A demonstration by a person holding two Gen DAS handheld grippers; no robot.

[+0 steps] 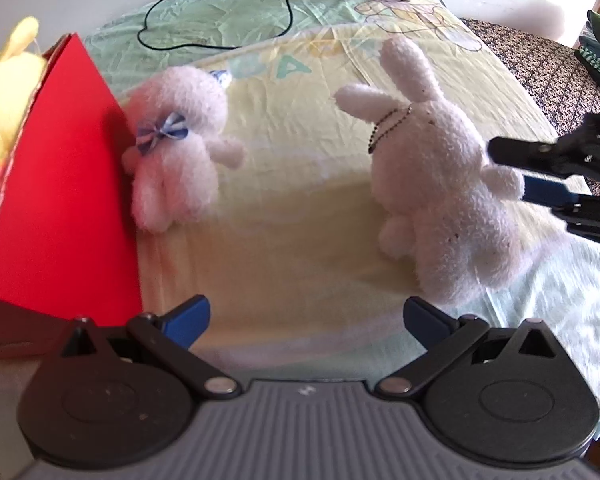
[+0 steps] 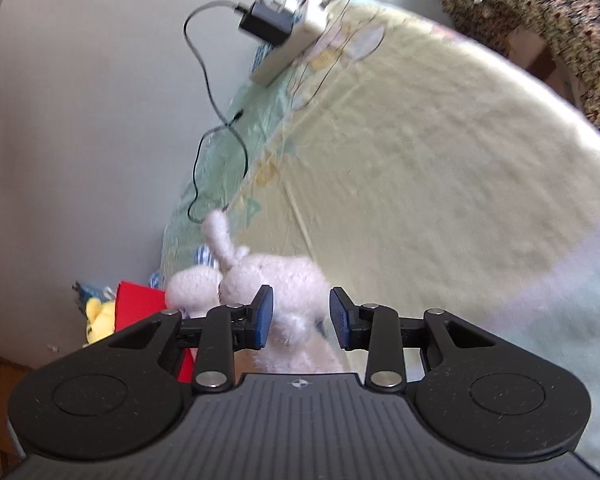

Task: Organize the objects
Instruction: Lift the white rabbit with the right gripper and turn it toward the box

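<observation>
Right gripper (image 2: pixel 301 318), jaws apart, straddled the near white rabbit (image 1: pixel 440 184) lying on the bedsheet (image 1: pixel 300 220), ears pointing away; left gripper (image 1: pixel 306 320), also agape, stood farther off, empty, beside the red box (image 1: pixel 60 200).

Fluffy white plush rabbit (image 1: pixel 440 200) at three o'clock wears a dark metal bead chain (image 1: pixel 388 128). At nine o'clock, a pale pink-white plush bunny (image 1: pixel 180 148) sports a blue-and-white striped bow (image 1: pixel 162 134). Bright red cardboard box (image 1: pixel 60 184) beside it holds a soft yellow plush toy (image 1: pixel 4 92). Pale yellow and mint cartoon-print sheet (image 1: pixel 300 220) underneath; blue pads (image 1: pixel 188 320) on black gripper arms.
</observation>
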